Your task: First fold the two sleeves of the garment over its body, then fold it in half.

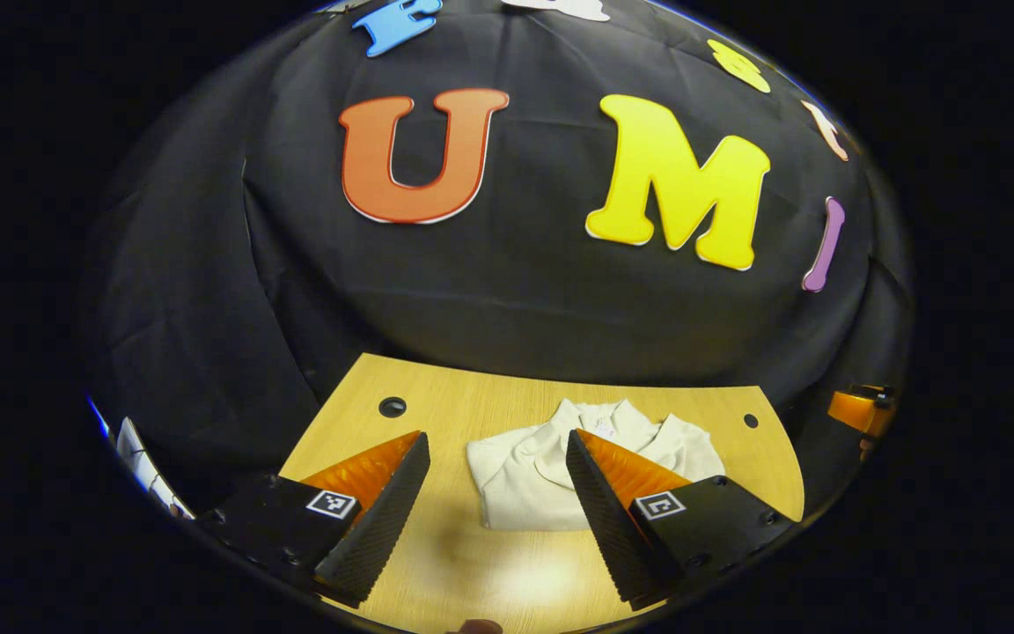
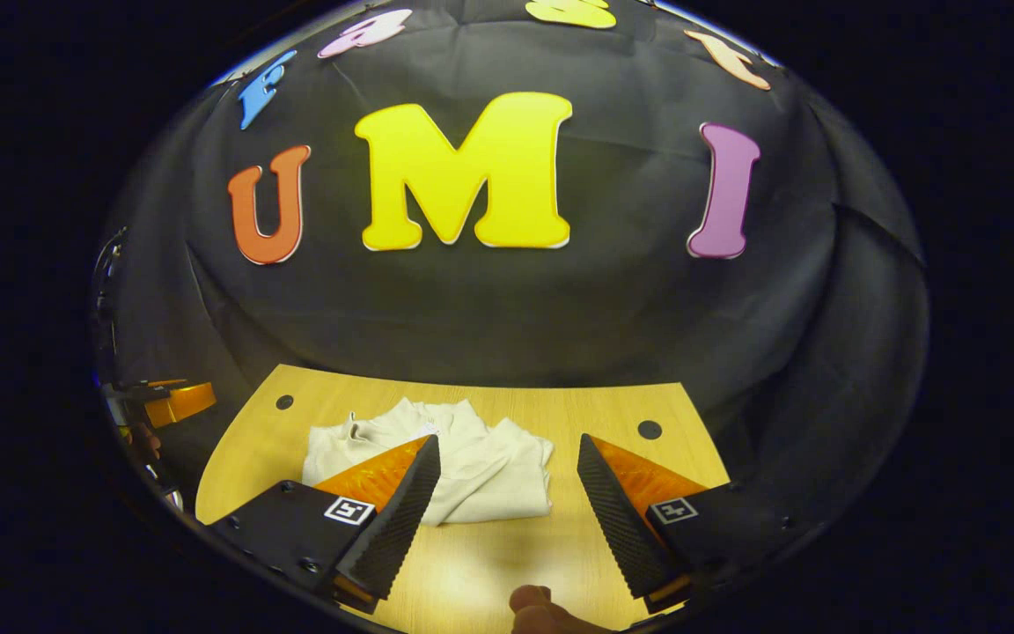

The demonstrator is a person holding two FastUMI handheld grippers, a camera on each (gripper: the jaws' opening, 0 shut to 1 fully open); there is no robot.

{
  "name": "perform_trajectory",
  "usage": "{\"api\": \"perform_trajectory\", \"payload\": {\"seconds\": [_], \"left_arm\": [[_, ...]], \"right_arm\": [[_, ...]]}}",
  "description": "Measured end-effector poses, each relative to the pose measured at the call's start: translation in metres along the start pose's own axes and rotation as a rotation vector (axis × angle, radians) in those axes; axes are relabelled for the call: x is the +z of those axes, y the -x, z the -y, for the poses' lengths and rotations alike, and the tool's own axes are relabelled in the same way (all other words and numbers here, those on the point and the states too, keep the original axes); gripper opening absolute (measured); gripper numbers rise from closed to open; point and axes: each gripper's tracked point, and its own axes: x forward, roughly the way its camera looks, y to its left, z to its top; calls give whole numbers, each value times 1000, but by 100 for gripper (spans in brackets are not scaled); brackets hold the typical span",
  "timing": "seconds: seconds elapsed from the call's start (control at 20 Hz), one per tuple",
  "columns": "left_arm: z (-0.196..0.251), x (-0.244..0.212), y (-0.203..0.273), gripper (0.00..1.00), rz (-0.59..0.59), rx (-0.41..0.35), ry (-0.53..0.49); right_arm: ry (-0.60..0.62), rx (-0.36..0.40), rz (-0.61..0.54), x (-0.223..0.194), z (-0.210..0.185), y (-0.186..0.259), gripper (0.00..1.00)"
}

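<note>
A cream garment (image 1: 542, 471) lies folded into a compact bundle on the wooden table (image 1: 437, 414), collar toward the far wall. In the left gripper view my left gripper (image 1: 494, 515) hangs open above the table's near side, its right finger overlapping the garment's right part and nothing between its fingers. In the right gripper view the same garment (image 2: 481, 471) lies left of centre. My right gripper (image 2: 507, 519) is open above the table (image 2: 595, 414) just in front of it, its left finger overlapping the cloth's near left part.
The table has round holes near its far corners (image 1: 392, 407) (image 2: 650, 430). The other gripper shows at the far right of the left gripper view (image 1: 859, 409) and at the far left of the right gripper view (image 2: 168, 401). A fingertip (image 2: 538, 608) shows at the bottom edge.
</note>
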Motion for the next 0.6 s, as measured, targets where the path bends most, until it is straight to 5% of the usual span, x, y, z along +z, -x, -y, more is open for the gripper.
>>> {"api": "perform_trajectory", "payload": {"seconds": [0.6], "left_arm": [[30, -5, 157, 98, 263, -10, -70]], "right_arm": [[102, -87, 271, -12, -18, 157, 97]]}}
